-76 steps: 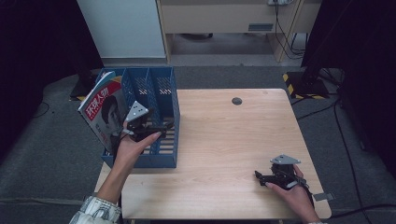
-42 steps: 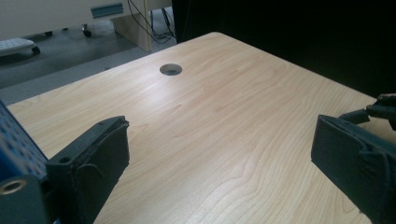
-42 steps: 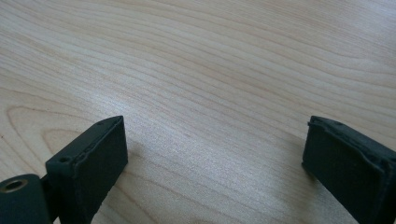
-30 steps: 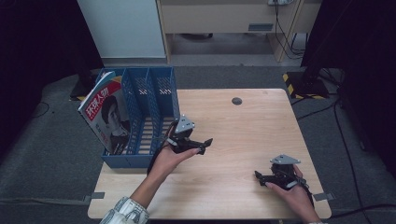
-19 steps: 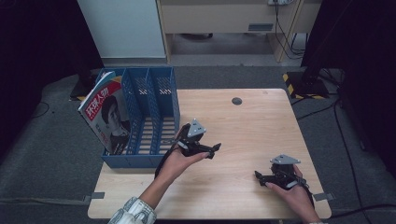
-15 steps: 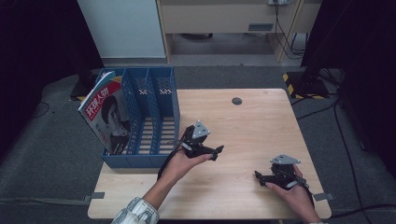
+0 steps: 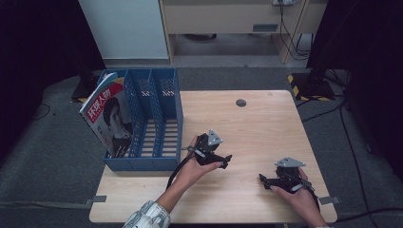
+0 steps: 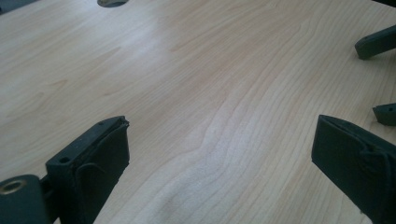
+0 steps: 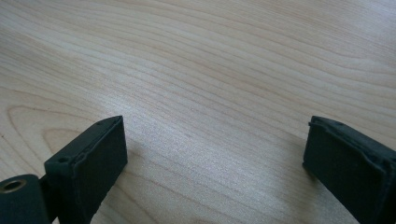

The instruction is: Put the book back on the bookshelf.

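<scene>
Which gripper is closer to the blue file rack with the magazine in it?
Left. The left gripper is over the table just right of the blue file rack; the right gripper rests farther right, near the table's front corner.

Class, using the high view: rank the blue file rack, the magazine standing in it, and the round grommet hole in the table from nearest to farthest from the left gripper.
Measured from the left gripper:
1. Blue file rack, just to its left, on the table's left edge.
2. Round grommet hole, ahead, near the table's far edge.
3. Magazine, far left, leaning in the rack's outermost slot.
</scene>
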`<state>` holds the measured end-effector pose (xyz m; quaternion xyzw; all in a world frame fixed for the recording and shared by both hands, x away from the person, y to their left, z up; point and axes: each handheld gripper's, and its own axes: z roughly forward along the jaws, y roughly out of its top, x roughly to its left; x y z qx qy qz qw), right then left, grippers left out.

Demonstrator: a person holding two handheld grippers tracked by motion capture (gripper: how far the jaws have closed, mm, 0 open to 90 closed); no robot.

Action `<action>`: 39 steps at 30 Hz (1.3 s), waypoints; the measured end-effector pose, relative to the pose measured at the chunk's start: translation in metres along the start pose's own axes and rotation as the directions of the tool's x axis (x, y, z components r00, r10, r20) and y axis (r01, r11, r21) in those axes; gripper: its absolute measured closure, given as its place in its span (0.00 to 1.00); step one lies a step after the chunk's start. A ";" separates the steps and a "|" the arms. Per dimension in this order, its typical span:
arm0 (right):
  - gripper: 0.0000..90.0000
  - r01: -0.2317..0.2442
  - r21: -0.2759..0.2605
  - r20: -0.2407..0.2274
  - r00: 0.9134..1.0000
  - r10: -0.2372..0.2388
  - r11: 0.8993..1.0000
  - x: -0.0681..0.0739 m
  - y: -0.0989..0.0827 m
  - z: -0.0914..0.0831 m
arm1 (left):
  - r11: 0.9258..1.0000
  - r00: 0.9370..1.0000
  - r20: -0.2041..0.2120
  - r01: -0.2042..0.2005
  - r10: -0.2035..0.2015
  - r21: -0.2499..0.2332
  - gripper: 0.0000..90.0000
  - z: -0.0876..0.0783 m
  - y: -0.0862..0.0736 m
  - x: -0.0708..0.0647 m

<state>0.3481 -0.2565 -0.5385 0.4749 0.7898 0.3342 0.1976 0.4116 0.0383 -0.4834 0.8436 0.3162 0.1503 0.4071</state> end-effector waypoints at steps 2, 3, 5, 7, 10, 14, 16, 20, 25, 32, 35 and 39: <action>0.07 -0.001 0.000 0.001 1.000 0.001 1.000 0.000 0.000 0.000 | 1.000 1.000 0.003 0.002 -0.002 0.010 0.04 0.004 -0.003 -0.002; 0.07 -0.001 0.000 0.001 1.000 0.001 1.000 0.000 0.000 0.000 | 1.000 1.000 0.005 0.001 -0.001 0.016 0.04 0.006 -0.005 -0.003; 0.07 -0.001 0.000 0.001 1.000 0.001 1.000 0.000 0.000 0.000 | 1.000 1.000 0.003 -0.007 0.007 0.030 0.04 0.011 -0.007 -0.006; 0.07 -0.001 0.000 0.000 1.000 0.001 1.000 0.000 0.000 0.000 | 0.999 1.000 0.001 -0.010 0.010 0.033 0.04 0.013 -0.007 -0.006; 0.07 -0.001 0.000 0.000 1.000 0.001 1.000 0.000 0.000 0.000 | 0.999 1.000 -0.012 -0.008 0.009 0.044 0.04 0.019 -0.009 -0.007; 0.07 -0.001 0.000 0.000 1.000 0.001 1.000 0.000 0.000 0.000 | 0.997 0.999 -0.046 0.022 -0.018 0.075 0.05 0.031 -0.013 -0.002; 0.07 -0.001 0.000 0.000 1.000 0.001 1.000 0.000 0.000 0.000 | 0.996 0.998 -0.056 0.026 -0.021 0.083 0.05 0.033 -0.015 0.000; 0.07 -0.001 0.000 0.000 1.000 0.001 1.000 0.000 0.000 0.000 | 0.995 0.996 -0.086 0.032 -0.024 0.095 0.05 0.040 -0.018 0.004; 0.07 -0.001 0.000 0.000 1.000 0.001 1.000 0.000 0.000 0.000 | 0.989 0.992 -0.105 0.080 -0.066 0.128 0.06 0.047 -0.024 0.012; 0.07 0.000 0.000 -0.001 1.000 0.000 1.000 0.000 0.000 0.000 | 0.989 0.991 -0.107 0.095 -0.084 0.111 0.03 0.050 -0.030 0.016; 0.07 0.000 0.000 -0.001 1.000 0.000 1.000 0.000 0.000 0.000 | 0.989 0.990 -0.108 0.099 -0.087 0.113 0.02 0.050 -0.030 0.016; 0.07 0.004 -0.003 -0.001 1.000 -0.004 1.000 0.000 0.000 0.000 | 0.987 0.988 -0.122 0.111 -0.097 0.115 0.01 0.050 -0.030 0.015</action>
